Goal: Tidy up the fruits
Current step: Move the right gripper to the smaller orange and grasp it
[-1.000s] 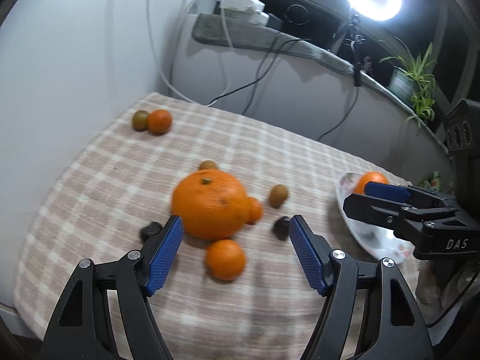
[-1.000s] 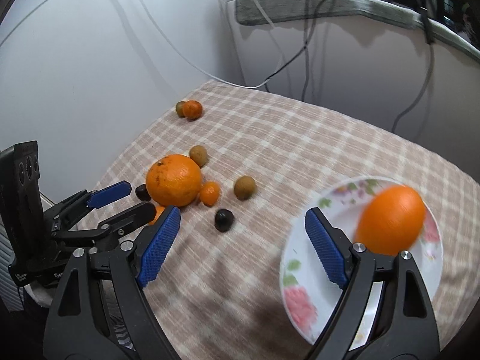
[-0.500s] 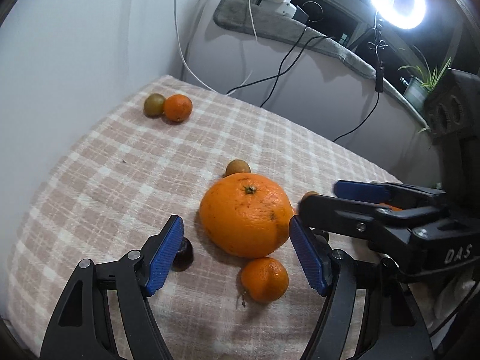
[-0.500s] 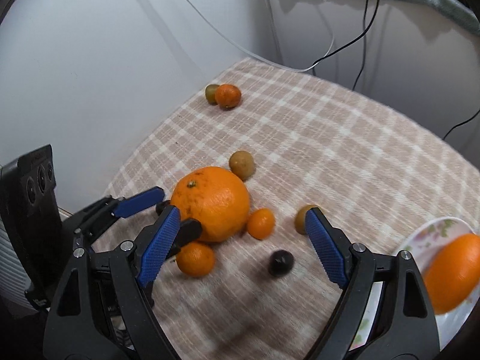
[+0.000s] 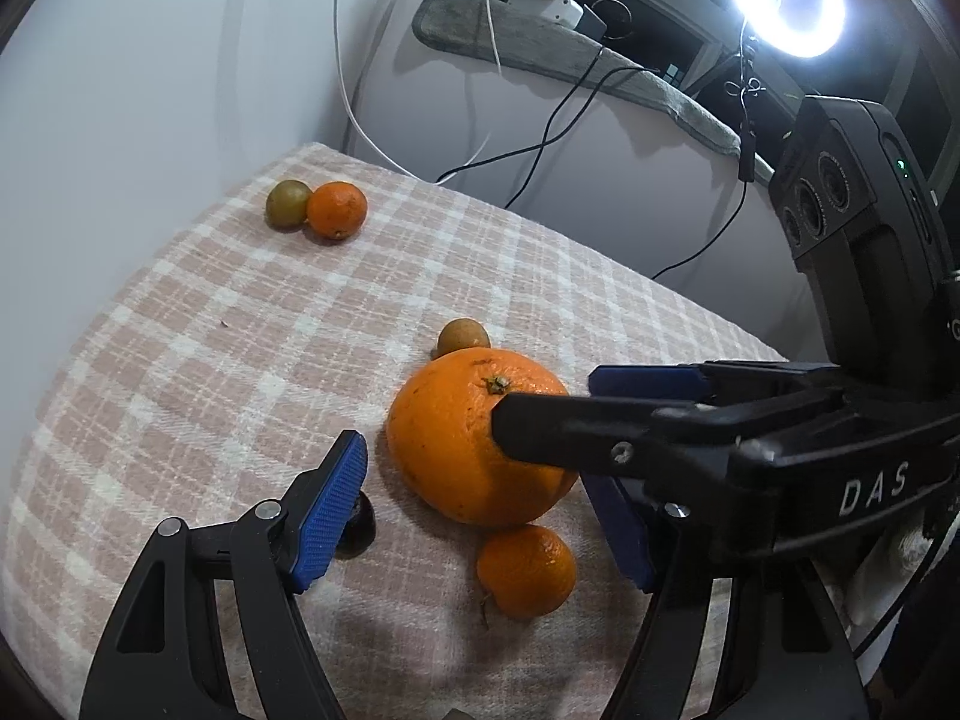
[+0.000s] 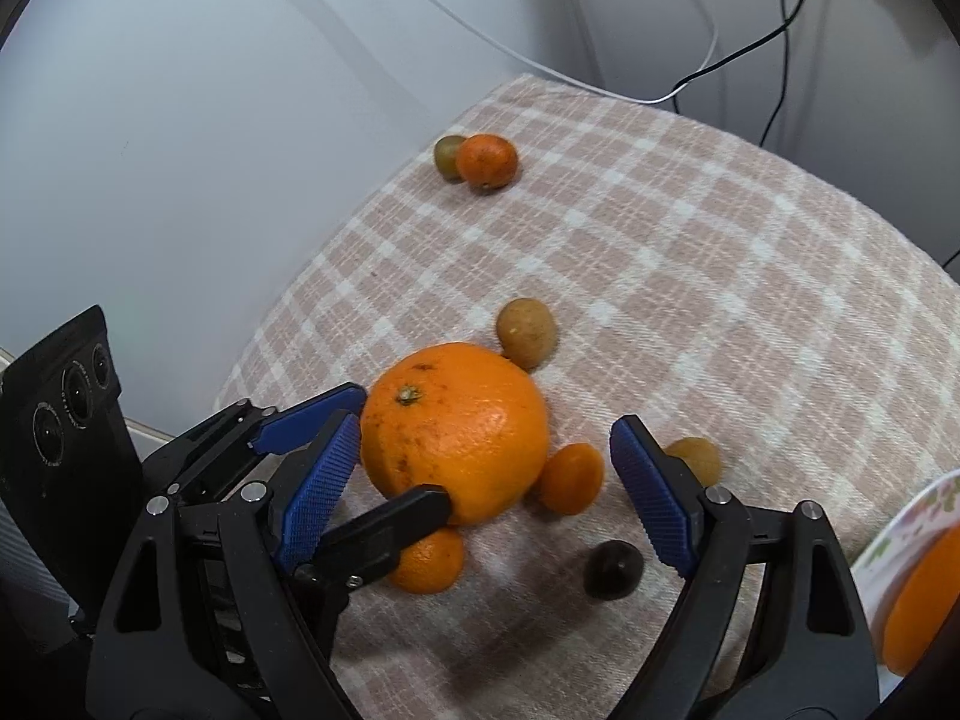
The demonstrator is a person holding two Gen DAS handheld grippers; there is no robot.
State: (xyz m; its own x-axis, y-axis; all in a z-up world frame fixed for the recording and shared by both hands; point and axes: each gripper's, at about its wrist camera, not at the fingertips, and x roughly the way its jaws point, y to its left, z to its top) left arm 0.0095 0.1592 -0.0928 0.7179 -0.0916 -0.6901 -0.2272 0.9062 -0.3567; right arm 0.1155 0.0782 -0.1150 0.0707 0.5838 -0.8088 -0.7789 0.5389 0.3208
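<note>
Two grippers meet around the large orange, each with its fingers spread wide. The left gripper brackets the orange without clear contact, and a dark fruit sits just under its left fingertip. A small tangerine lies just short of the orange, between the left gripper's fingers. The right gripper reaches in from the side, the orange close against its left pad, a small orange fruit between its fingers and a dark berry just before its right finger. A brown fruit touches the orange's far side. Farther ahead, a green fruit and a tangerine touch. At the right gripper's right, a floral plate holds an orange.
</note>
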